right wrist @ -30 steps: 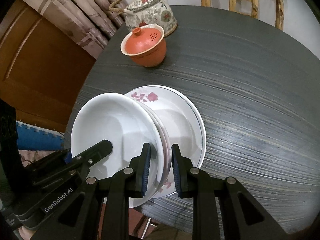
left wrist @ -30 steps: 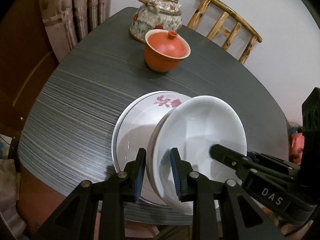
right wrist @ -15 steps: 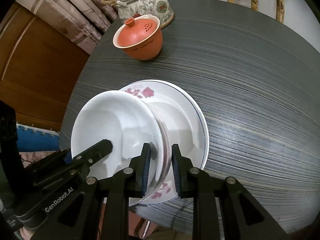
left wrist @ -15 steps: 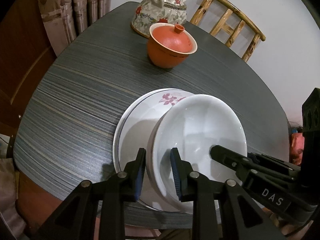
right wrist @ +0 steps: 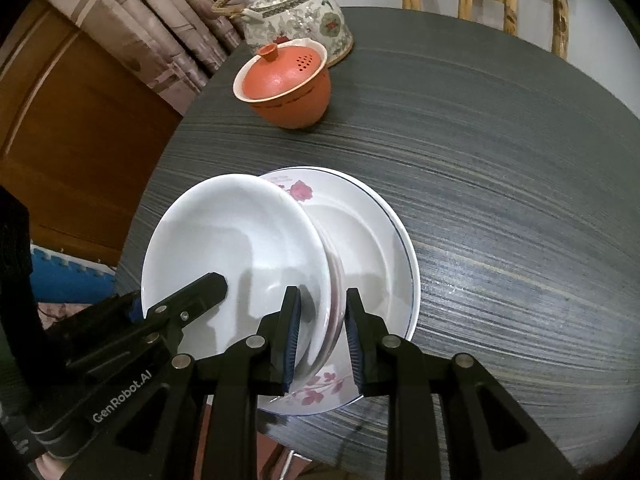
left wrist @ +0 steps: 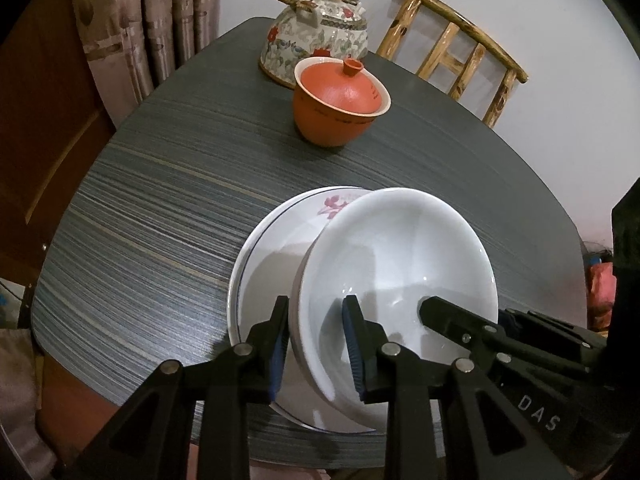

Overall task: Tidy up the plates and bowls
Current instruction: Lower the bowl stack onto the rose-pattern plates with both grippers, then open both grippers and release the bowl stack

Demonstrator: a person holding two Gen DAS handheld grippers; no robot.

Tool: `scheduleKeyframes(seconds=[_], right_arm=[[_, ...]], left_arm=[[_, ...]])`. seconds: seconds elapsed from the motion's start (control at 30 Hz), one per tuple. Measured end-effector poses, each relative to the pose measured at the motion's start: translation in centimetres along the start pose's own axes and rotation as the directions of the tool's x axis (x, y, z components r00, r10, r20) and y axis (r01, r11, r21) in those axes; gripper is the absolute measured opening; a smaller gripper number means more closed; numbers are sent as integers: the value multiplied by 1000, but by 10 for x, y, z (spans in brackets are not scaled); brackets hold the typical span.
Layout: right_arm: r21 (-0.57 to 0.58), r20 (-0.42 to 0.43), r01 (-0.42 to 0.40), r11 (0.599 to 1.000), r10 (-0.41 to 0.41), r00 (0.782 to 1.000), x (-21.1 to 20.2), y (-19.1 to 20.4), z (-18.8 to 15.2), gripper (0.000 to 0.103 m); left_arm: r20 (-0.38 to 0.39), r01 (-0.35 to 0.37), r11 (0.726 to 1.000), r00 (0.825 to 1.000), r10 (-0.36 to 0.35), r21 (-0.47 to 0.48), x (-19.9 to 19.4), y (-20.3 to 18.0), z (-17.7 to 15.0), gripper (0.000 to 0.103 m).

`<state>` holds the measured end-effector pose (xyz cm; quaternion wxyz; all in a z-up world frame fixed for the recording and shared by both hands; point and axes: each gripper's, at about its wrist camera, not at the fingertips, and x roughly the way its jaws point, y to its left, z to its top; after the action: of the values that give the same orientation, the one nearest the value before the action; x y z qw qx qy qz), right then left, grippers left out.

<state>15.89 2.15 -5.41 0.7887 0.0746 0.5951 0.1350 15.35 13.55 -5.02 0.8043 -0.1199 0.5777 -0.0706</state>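
Observation:
A stack of nested white bowls (left wrist: 400, 264) (right wrist: 240, 240) leans tilted in a wider flowered plate (left wrist: 272, 264) (right wrist: 372, 248) near the table's front edge. My left gripper (left wrist: 316, 344) is shut on the stack's left rim, one pad outside and one inside. My right gripper (right wrist: 322, 340) straddles the opposite rim. Its jaws are opening slightly, with the rim still between the pads and touching them. Each gripper's black finger also shows inside the bowl in the other wrist view.
On the dark striped table (left wrist: 160, 216) stand an orange lidded cup (left wrist: 340, 104) (right wrist: 286, 88) and a floral teapot (left wrist: 316, 28) (right wrist: 296, 16) at the far side. A bamboo chair (left wrist: 452, 40) stands behind. Curtains (left wrist: 140, 20) hang at the left.
Both grippers stay on the bowl stack. The right pads stand a touch wider apart. The stack sits a little lower and nearer the flowered plate.

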Motion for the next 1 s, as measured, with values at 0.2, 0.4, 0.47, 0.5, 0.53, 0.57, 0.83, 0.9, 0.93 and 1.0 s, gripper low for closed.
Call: scheduleKeyframes(seconds=[0.2, 0.4, 0.47, 0.5, 0.53, 0.57, 0.83, 0.9, 0.93, 1.0], right_arm=[[-5, 30, 1, 1000, -1, 1000, -1, 2, -6, 26], [-20, 63, 13, 1000, -11, 998, -2, 4, -8, 37], [-38, 88, 31, 999, -27, 996, -5, 5, -10, 48], [-49, 105, 37, 998, -32, 994, -7, 6, -11, 51], [-61, 122, 40, 997, -33, 992, -9, 7, -12, 55], [-68, 136, 46, 997, -36, 990, -11, 8, -12, 57], [-92, 232, 81, 992, -58, 971, -30, 7, -25, 68], [-90, 253, 93, 992, -67, 965, -35, 7, -30, 71], [-90, 265, 93, 992, -66, 962, -38, 6, -34, 73], [-86, 288, 99, 991, -70, 955, -45, 5, -41, 74]], left_arm=[[41, -10, 1000, 999, 9, 21, 0, -2, -3, 28], [104, -62, 997, 993, 57, 41, -7, -2, -7, 28], [127, -81, 996, 989, 74, 48, -11, -2, -8, 28], [138, -84, 995, 987, 77, 46, -14, 0, -8, 29], [141, -82, 996, 987, 76, 43, -15, 1, -8, 30], [146, -83, 996, 986, 77, 38, -17, 2, -9, 33], [224, -109, 993, 970, 97, 41, -40, 0, -27, 38], [246, -123, 991, 963, 106, 54, -47, -4, -35, 38], [255, -131, 990, 960, 113, 56, -51, -5, -38, 38], [274, -142, 988, 954, 122, 55, -58, -6, -45, 40]])
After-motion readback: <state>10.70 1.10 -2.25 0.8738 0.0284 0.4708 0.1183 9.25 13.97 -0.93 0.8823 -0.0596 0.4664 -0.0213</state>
